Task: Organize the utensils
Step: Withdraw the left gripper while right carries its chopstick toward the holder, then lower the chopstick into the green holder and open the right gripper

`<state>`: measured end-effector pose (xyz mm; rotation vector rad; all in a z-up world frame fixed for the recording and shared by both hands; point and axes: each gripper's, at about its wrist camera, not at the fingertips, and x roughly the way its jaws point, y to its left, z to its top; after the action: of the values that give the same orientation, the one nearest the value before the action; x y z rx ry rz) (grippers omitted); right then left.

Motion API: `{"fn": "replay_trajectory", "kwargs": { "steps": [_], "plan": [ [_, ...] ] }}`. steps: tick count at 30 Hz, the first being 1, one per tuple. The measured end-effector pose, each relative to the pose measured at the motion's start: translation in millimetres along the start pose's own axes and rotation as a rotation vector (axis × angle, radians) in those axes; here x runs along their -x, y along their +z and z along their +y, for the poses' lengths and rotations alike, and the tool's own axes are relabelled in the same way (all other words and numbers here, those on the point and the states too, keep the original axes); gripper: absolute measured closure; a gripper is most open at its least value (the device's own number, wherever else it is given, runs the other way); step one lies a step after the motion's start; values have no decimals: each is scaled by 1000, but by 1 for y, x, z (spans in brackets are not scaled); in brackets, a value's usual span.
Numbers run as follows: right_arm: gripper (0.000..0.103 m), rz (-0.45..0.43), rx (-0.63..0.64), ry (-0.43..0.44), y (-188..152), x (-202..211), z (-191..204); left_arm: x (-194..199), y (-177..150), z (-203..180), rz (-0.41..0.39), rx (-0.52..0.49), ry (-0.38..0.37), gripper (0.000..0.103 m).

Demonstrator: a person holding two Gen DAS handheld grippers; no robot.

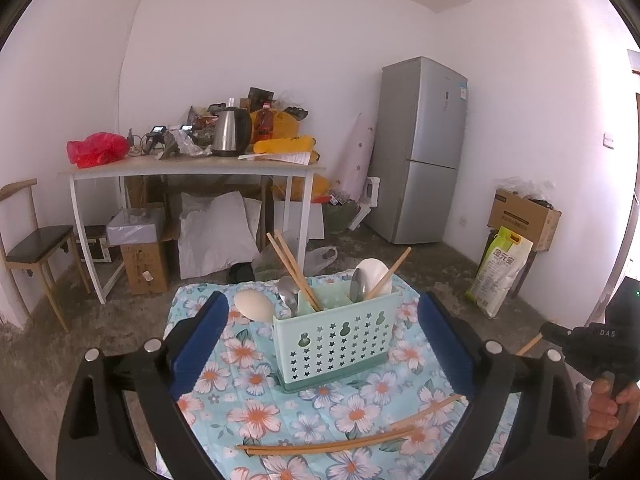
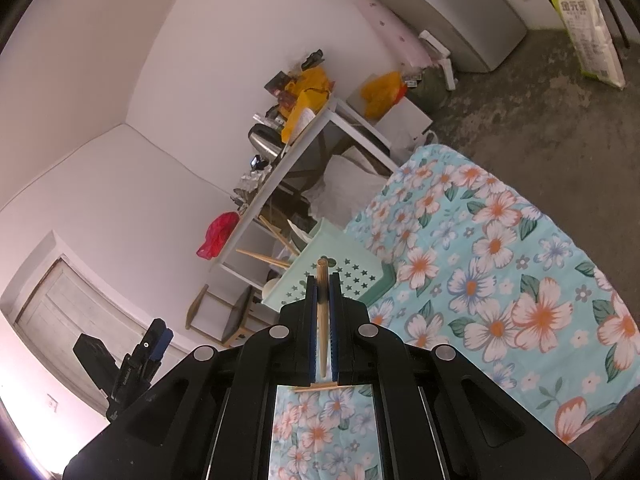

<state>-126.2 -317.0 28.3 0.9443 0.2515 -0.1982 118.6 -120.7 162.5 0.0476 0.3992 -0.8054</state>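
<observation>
A mint-green utensil caddy (image 1: 336, 336) with star holes stands on the floral tablecloth (image 1: 256, 400). It holds chopsticks and metal and white spoons. My left gripper (image 1: 323, 300) is open, its blue pads (image 1: 200, 340) wide on either side of the caddy and clear of it. A white spoon (image 1: 253, 306) lies left of the caddy. Two loose chopsticks (image 1: 328, 446) lie on the cloth in front. My right gripper (image 2: 323, 280) is shut on a single chopstick (image 2: 322, 312) that points toward the caddy (image 2: 352, 276), tilted in this rolled view.
Beyond the cloth stands a white table (image 1: 192, 168) crowded with a kettle (image 1: 230, 132), bags and bottles. A grey fridge (image 1: 420, 152) is at the right wall, a rice bag (image 1: 500, 272) and a cardboard box (image 1: 524, 216) beside it. A chair (image 1: 32, 248) stands left.
</observation>
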Motion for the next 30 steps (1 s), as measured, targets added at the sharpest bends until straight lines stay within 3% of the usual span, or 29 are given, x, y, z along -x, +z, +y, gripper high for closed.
{"fn": "replay_trajectory", "kwargs": {
  "steps": [15, 23, 30],
  "plan": [
    [99, -4, 41, 9, 8, 1, 11, 2, -7, 4, 4, 11, 10, 7],
    [99, -73, 253, 77, 55, -5, 77, 10, -15, 13, 0, 46, 37, 6],
    [100, -111, 473, 87, 88, -38, 145, 23, -24, 28, -4, 77, 73, 6]
  ]
}}
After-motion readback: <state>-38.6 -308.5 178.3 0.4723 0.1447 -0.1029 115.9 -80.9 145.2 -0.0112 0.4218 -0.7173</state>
